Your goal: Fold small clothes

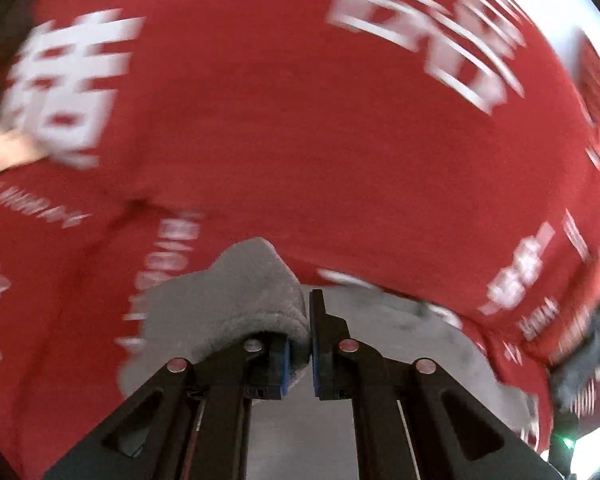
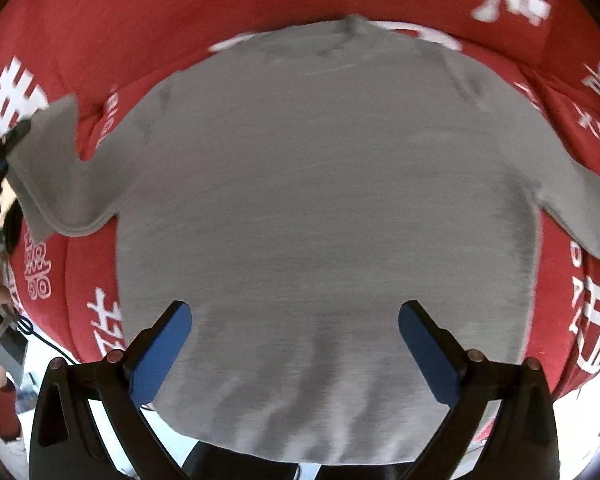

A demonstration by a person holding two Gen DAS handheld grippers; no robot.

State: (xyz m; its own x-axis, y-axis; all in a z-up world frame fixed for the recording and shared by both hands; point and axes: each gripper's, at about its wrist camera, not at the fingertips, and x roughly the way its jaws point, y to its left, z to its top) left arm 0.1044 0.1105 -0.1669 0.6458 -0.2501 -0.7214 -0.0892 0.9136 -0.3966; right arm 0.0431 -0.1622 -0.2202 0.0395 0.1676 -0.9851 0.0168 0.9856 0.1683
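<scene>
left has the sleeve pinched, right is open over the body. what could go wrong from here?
1. The left gripper pinches only a small bunch of the grey knit sweater's sleeve cuff; a fast pull could slip it out.
2. The open right gripper hangs over the hem, pinning nothing, so the body may drag across the red cloth with white characters.
3. The other sleeve lies spread to the side, so the fold could end lopsided.
</scene>
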